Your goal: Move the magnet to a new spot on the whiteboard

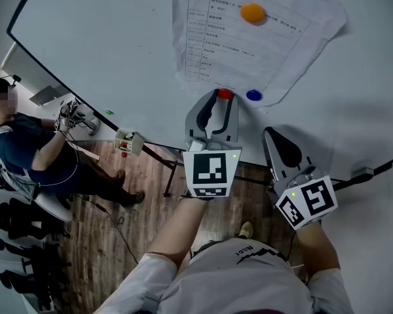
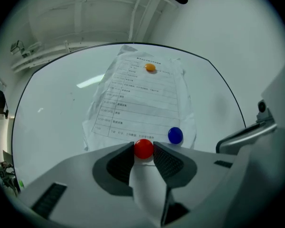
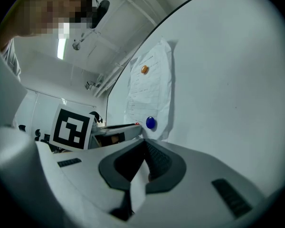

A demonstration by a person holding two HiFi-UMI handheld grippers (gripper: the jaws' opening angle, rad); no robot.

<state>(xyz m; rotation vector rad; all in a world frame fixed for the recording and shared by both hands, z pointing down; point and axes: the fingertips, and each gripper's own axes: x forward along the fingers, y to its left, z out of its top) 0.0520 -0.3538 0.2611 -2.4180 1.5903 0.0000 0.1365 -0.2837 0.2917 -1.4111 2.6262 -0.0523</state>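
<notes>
A red magnet [image 2: 143,148] sits between the jaws of my left gripper [image 2: 143,152], which is shut on it at the lower edge of a printed paper sheet [image 2: 137,101] on the whiteboard [image 2: 57,113]. In the head view the red magnet [image 1: 225,93] shows at the tip of the left gripper [image 1: 223,98]. A blue magnet [image 2: 175,135] lies just right of it on the sheet's corner, and an orange magnet [image 2: 150,67] holds the top. My right gripper [image 3: 143,144] is shut and empty, held off the board lower right [image 1: 270,134].
The whiteboard's dark frame [image 1: 150,146] runs below the grippers. A seated person [image 1: 33,152] holding a device is at the left, over a wooden floor [image 1: 111,241]. A small box [image 1: 129,142] hangs near the board's edge. Bare board lies left and right of the sheet.
</notes>
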